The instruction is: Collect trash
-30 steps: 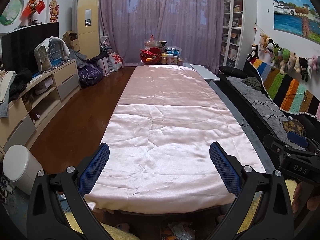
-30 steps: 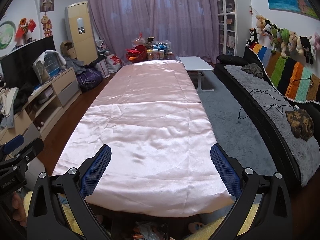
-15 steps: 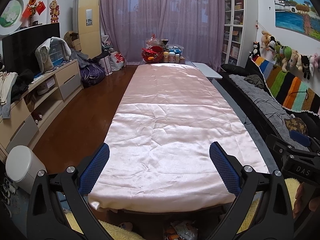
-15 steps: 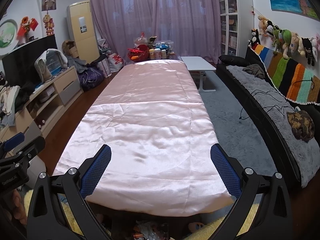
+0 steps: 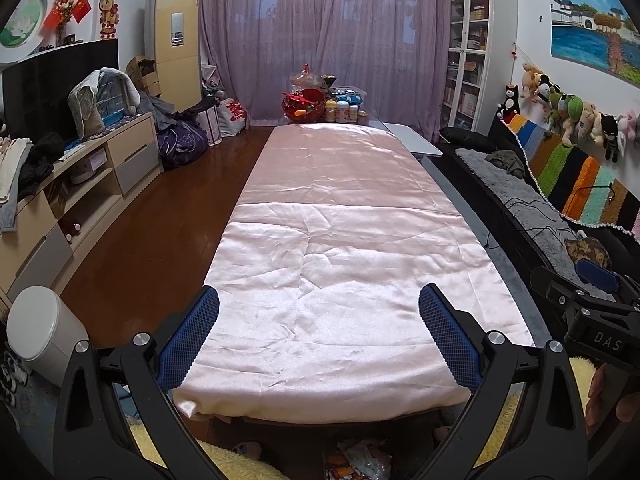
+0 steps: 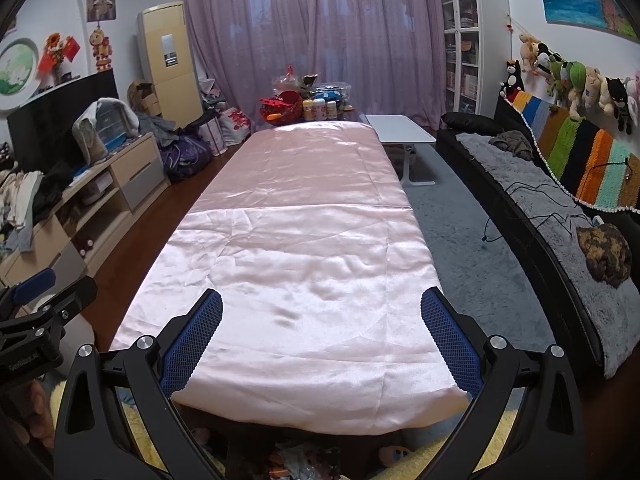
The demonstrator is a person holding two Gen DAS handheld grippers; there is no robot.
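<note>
Left tongs (image 5: 319, 330): blue-padded tips spread wide, nothing between them, held above the near end of the bench.
Right tongs (image 6: 321, 330): likewise spread wide and empty, just beside the left pair; a hand (image 5: 608, 394) grips its handle.
Bench (image 5: 340, 240): long, covered by a pink satin cloth, its top bare from the near edge to the far end.
Trash (image 5: 356, 460): crumpled wrappers on the floor under the near bench edge, between yellow fluffy slippers (image 5: 236, 460); partly hidden by the cloth's overhang.
White bin (image 5: 44, 328): lidded, on the floor at the left near corner.
Far end: red basket (image 5: 304, 104) and jars crowd the bench edge.
Left flank: open wooden floor (image 5: 160, 220), then a low cabinet.
Right flank: narrow grey rug strip (image 6: 468, 248), black sofa (image 6: 560, 220), small white side table (image 6: 400, 130).
</note>
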